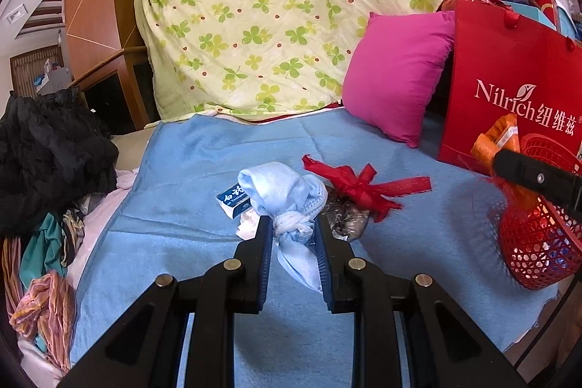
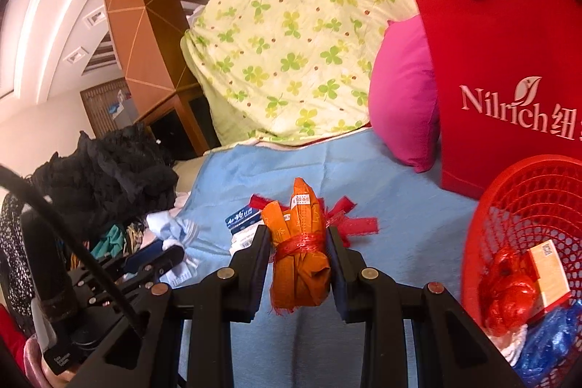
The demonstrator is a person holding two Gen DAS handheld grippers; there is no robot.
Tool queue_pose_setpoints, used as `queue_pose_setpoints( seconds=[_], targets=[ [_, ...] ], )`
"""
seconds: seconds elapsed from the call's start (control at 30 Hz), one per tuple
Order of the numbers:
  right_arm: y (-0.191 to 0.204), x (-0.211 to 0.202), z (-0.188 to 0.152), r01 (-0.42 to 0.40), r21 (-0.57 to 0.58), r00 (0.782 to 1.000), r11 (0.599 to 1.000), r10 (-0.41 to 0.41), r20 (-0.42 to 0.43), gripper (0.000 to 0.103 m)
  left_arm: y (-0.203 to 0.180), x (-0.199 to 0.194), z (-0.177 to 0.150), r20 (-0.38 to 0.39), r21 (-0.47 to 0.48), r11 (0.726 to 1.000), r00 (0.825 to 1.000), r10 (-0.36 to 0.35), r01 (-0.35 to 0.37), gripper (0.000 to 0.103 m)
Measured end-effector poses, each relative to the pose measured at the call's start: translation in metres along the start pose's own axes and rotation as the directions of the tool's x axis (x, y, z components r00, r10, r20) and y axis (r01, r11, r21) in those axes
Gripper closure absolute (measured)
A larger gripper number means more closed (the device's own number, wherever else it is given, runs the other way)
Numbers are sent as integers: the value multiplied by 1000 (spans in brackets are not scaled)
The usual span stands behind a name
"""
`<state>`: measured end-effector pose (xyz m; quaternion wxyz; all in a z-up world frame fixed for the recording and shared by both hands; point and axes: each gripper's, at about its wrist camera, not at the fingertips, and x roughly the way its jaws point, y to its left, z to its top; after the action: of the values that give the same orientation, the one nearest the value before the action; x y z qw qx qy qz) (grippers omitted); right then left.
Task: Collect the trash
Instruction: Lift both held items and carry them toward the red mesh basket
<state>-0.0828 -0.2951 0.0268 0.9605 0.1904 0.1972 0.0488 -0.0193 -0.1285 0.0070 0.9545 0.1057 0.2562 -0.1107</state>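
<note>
The left gripper (image 1: 293,231) is clamped on a knotted blue rag (image 1: 287,206), pinched right at the knot, which hangs just above the blue blanket (image 1: 203,170); the right gripper (image 2: 298,242) is clamped on an orange bundle (image 2: 300,242) at its red string waist. Both pieces look light and soft: the rag will sag and swing below the knot, so the knot is the sound place to hold, and the bundle's crinkly wrap may be slick, so the tied waist gives the best bite. In the right view the red basket (image 2: 483,224) stands at 3 o'clock, already holding a small box, red wrapping and blue plastic, so there seems room for more, though the bundle is long and may need tipping in end first. Still lying on the blanket are a small blue-and-white carton (image 1: 232,200), a red ribbon (image 1: 363,186) and a grey crumpled wad (image 1: 345,217) under it, at 12 to 1 o'clock of the left gripper. A red bag (image 1: 509,90) and pink pillow (image 1: 396,75) crowd the basket at 2 o'clock, and dark clothes (image 1: 54,151) pile up at 9 o'clock.
</note>
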Motion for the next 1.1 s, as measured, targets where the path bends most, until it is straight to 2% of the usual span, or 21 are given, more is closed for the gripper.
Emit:
queue_pose_setpoints(
  seconds=[0.57, 1.1],
  targets=[
    [-30, -37, 10, -10, 63, 996, 998, 4, 88, 70, -46, -39, 17, 45, 92, 996, 999, 0, -5, 78],
    [-55, -59, 13, -23, 110, 991, 994, 8, 133, 70, -84, -53, 27, 63, 159, 987, 998, -6, -5, 78]
  ],
)
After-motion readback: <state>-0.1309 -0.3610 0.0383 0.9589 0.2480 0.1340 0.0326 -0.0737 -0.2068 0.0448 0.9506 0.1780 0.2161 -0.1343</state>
